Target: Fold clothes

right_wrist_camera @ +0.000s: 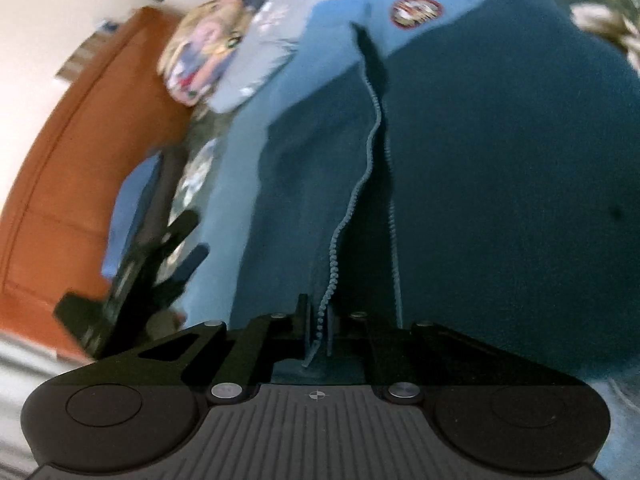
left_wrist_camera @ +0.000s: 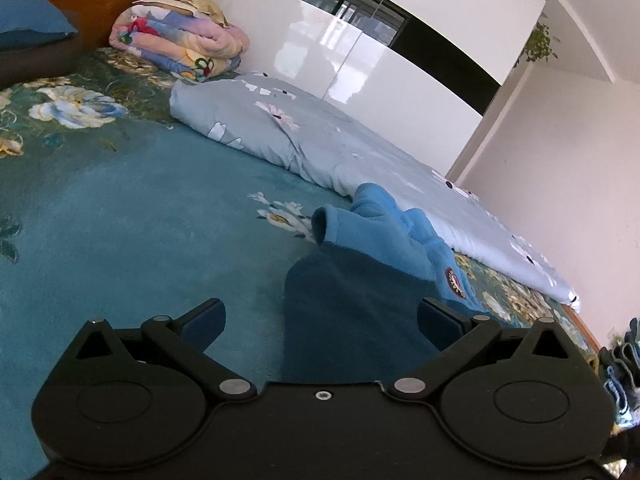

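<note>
Right tongs clamped on a jacket's zipper edge

The right tongs were closed on the zipper edge of a blue jacket, whose round patch sat near the top. At left, blurred, stood the left tongs, a wooden headboard and a folded floral blanket.

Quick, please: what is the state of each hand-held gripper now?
Left hand-held gripper: open, holding nothing.
Right hand-held gripper: closed on the blue jacket.
</note>
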Available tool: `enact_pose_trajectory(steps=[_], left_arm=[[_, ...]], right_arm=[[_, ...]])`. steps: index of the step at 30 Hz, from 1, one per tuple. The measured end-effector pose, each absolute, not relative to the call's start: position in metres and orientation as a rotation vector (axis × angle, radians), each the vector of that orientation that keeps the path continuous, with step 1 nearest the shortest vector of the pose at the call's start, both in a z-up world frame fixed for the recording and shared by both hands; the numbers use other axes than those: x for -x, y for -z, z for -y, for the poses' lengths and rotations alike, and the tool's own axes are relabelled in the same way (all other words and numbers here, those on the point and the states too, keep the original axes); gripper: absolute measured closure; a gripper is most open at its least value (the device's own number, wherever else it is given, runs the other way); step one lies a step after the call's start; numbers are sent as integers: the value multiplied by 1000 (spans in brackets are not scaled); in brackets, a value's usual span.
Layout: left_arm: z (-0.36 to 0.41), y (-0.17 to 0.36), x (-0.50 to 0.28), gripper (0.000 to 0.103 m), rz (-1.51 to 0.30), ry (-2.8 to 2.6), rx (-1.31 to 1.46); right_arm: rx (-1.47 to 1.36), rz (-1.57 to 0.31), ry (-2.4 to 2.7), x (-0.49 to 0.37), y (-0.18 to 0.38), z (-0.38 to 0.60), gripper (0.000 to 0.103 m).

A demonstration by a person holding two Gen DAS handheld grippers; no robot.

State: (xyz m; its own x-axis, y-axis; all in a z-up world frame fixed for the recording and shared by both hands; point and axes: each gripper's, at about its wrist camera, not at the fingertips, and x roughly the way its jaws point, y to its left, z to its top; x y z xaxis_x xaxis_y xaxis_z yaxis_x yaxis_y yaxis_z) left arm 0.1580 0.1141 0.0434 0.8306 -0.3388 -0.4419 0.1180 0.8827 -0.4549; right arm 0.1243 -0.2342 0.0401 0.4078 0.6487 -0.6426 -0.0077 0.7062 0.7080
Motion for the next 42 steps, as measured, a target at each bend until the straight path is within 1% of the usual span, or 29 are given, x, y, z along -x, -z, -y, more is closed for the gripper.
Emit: enact_pose_trajectory(steps=[6, 11, 13, 15, 20, 22, 23, 25, 26, 28, 31, 36, 40, 42], left_arm=[[-106, -41, -161, 2, -558, 255, 414], [-97, -40, -165, 2, -562, 254, 355], [-95, -40, -166, 2, -563, 254, 354], [-94, -42, -167, 2, -558, 260, 357], [-92, -50, -166, 2, -536, 298, 328], [-96, -55, -171, 2, -538, 308, 339], [-99, -60, -175, 2, -543, 308, 347], [-104, -69, -185, 2, -552, 308, 364], [-104, -76, -193, 2, -559, 309, 351], [-102, -93, -212, 2, -577, 312, 294], [-90, -115, -252, 2, -607, 343, 213], [-56, -116, -328, 2, -695, 378, 230], [-29, -114, -389, 2, -769, 403, 255], [-18, -104, -417, 2, -803, 389, 295]], right_arm=[[-648, -1144, -358, -121, -12, 242, 98], [-609, -1141, -392, -129, -16, 238, 95], [-588, -1116, -400, -122, -24, 248, 85], [-568, -1084, -403, -116, -34, 259, 78], [-532, -985, -376, -125, -59, 285, 68], [-523, -949, -369, -132, -69, 298, 62], [-515, -933, -369, -138, -74, 303, 61], [-478, -907, -372, -157, -85, 311, 52], [-456, -894, -374, -171, -90, 309, 51], [-404, -864, -385, -197, -105, 313, 45], [-342, -830, -397, -238, -123, 318, 40], [-315, -826, -405, -304, -134, 322, 40], [-323, -876, -381, -353, -118, 319, 40], [-326, -899, -368, -375, -105, 315, 40]])
